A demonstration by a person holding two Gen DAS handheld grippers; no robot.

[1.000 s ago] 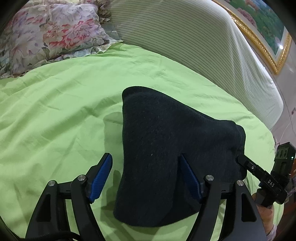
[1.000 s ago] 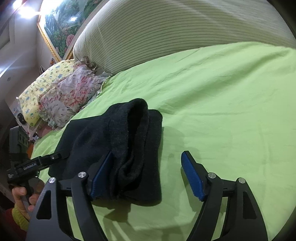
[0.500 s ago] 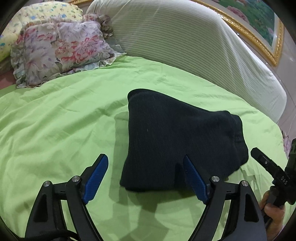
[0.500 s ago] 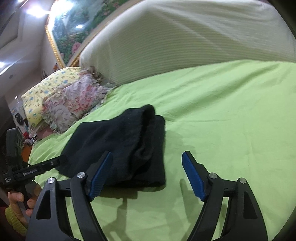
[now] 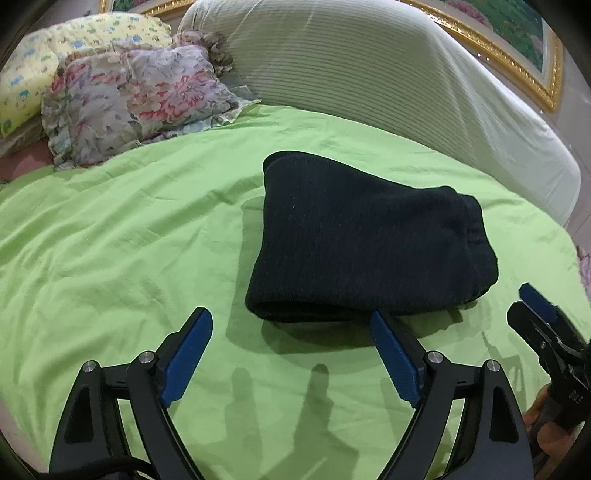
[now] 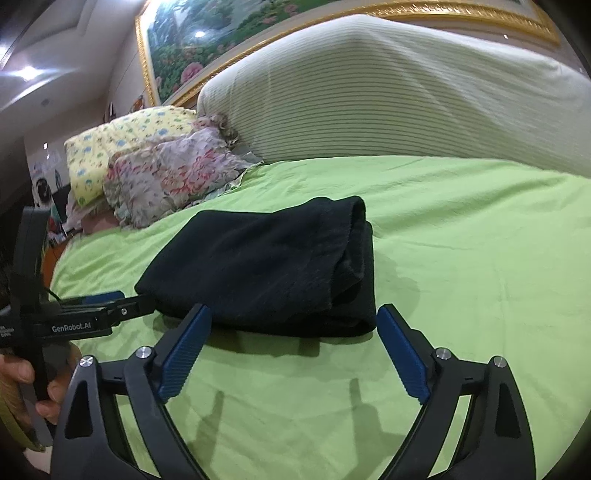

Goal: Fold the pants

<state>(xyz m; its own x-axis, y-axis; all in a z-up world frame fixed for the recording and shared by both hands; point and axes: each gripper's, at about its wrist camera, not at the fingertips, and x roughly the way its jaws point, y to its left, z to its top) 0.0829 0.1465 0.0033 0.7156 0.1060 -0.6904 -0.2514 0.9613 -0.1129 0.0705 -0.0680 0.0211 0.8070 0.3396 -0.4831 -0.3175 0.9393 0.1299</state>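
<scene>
The dark navy pants lie folded in a thick bundle on the green bed sheet; they also show in the right wrist view. My left gripper is open and empty, just short of the bundle's near edge. My right gripper is open and empty, close in front of the bundle's folded end. The right gripper shows at the right edge of the left wrist view, and the left gripper at the left of the right wrist view.
Floral pillows and a yellow pillow lie at the bed's head. A striped padded headboard curves behind the bed, with a gold-framed painting above. Green sheet surrounds the bundle.
Both grippers have pulled back and away from the pants, which now lie free on the sheet. Both stay open.
</scene>
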